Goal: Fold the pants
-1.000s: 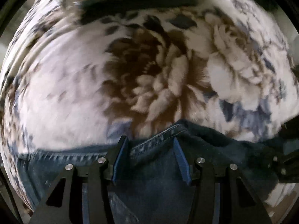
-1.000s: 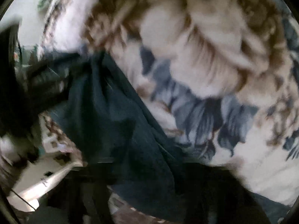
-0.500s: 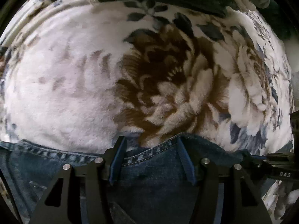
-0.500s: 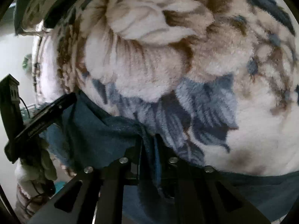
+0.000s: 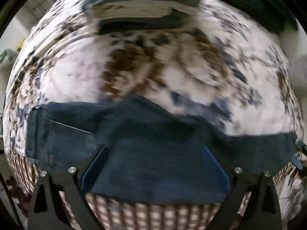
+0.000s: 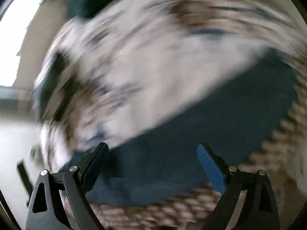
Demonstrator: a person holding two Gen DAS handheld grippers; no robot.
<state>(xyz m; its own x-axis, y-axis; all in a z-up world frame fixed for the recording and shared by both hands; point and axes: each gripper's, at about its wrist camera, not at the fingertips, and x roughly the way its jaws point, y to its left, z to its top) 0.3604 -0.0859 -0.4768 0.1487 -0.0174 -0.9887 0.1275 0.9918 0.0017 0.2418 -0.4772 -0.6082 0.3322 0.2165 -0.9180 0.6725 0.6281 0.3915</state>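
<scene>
The dark blue jeans (image 5: pixel 157 145) lie folded in a long band across the near edge of the bed, waistband and back pocket at the left. My left gripper (image 5: pixel 154 151) hovers above them with its jaws opening wide and nothing pressed between the blue pads (image 5: pixel 96 164). In the blurred right wrist view the jeans (image 6: pixel 201 134) run diagonally below my right gripper (image 6: pixel 152 151). Its jaws are opening too, apart, with no cloth between them.
A white fleece blanket (image 5: pixel 153 72) with brown and blue flowers covers the bed. Folded dark and striped clothes (image 5: pixel 145 9) are stacked at its far side. A checked brown sheet (image 5: pixel 149 214) shows at the near edge. A bright window (image 6: pixel 17 36) is at left.
Both grippers let go of the jeans and opened wide. The left one rose above the cloth. The right one swung fast sideways and rolled, so its view is smeared.
</scene>
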